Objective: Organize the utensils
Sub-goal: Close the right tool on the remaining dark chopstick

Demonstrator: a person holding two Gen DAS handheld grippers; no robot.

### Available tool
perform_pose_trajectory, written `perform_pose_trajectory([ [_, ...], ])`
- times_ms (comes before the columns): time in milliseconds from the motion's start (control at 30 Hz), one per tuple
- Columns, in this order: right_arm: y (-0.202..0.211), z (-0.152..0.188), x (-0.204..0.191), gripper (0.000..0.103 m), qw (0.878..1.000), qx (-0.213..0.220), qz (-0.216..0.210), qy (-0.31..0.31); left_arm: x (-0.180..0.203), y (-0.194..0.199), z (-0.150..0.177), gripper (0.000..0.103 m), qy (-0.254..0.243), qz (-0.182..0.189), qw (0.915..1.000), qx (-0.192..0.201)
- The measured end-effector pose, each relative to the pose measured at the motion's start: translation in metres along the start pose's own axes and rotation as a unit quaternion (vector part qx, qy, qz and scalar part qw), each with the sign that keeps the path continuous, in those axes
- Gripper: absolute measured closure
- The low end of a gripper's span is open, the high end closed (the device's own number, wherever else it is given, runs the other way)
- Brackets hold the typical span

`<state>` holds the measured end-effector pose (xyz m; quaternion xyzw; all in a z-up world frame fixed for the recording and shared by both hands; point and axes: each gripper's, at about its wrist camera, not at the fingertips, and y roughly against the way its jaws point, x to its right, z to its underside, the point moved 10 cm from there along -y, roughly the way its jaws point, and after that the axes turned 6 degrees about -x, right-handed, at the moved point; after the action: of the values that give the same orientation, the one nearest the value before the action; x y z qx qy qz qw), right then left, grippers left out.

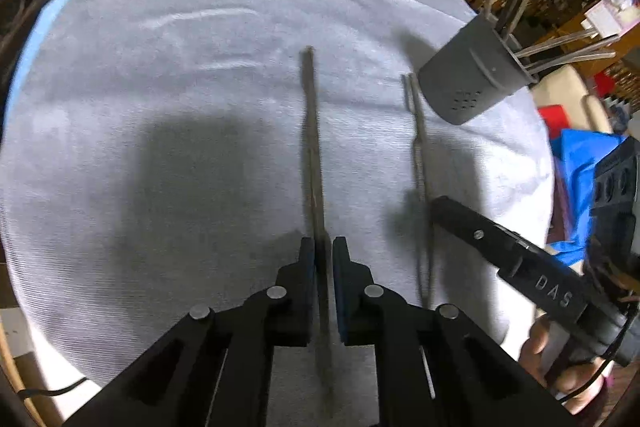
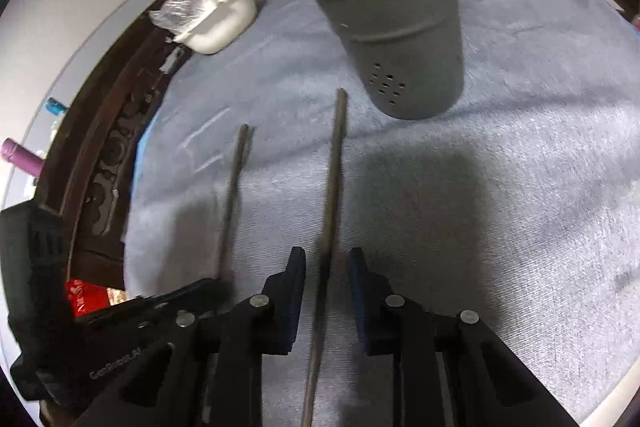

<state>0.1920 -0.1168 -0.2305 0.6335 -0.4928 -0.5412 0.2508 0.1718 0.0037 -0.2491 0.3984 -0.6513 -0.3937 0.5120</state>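
Gripping near its close end, your left gripper [image 1: 323, 259] pinches the left chopstick [image 1: 313, 147]; your right gripper [image 2: 326, 267] straddles the right chopstick [image 2: 333, 187], jaws apart, not pressing. Both sticks lie on the grey cloth [image 2: 520, 147], likely light, stiff and slippery. Farther off stands the grey holder [image 2: 404, 39].
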Motion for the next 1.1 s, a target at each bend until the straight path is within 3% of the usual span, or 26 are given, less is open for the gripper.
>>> perform_pose_trajectory([
  [600, 0.011, -0.007, 0.017, 0.075, 0.999, -0.009, -0.011, -0.052, -0.014, 0.000, -0.025, 0.092, 0.011, -0.037, 0.9992, 0.009],
  [733, 0.006, -0.008, 0.021, 0.063, 0.998, -0.013, -0.011, -0.067, -0.015, 0.000, -0.033, 0.092, 0.011, -0.051, 0.9986, 0.011],
  [767, 0.007, -0.009, 0.021, 0.050, 0.998, -0.011, -0.010, -0.067, -0.014, 0.000, -0.035, 0.092, 0.011, -0.050, 0.9986, 0.012],
  [833, 0.011, -0.014, 0.021, 0.044, 0.998, 0.007, -0.009, -0.064, -0.013, -0.001, -0.043, 0.092, 0.010, -0.053, 0.9985, 0.014],
  [900, 0.015, -0.020, 0.017, 0.044, 0.998, 0.021, -0.004, -0.051, -0.013, 0.001, -0.049, 0.092, 0.008, -0.055, 0.9983, 0.017],
  [1033, 0.015, -0.032, 0.009, 0.064, 0.999, 0.031, 0.021, -0.022, -0.011, 0.000, -0.061, 0.092, 0.005, -0.060, 0.9980, 0.021],
  [1100, 0.010, -0.038, 0.006, 0.064, 0.999, 0.028, 0.026, -0.017, -0.010, -0.001, -0.062, 0.092, 0.003, -0.060, 0.9980, 0.019],
])
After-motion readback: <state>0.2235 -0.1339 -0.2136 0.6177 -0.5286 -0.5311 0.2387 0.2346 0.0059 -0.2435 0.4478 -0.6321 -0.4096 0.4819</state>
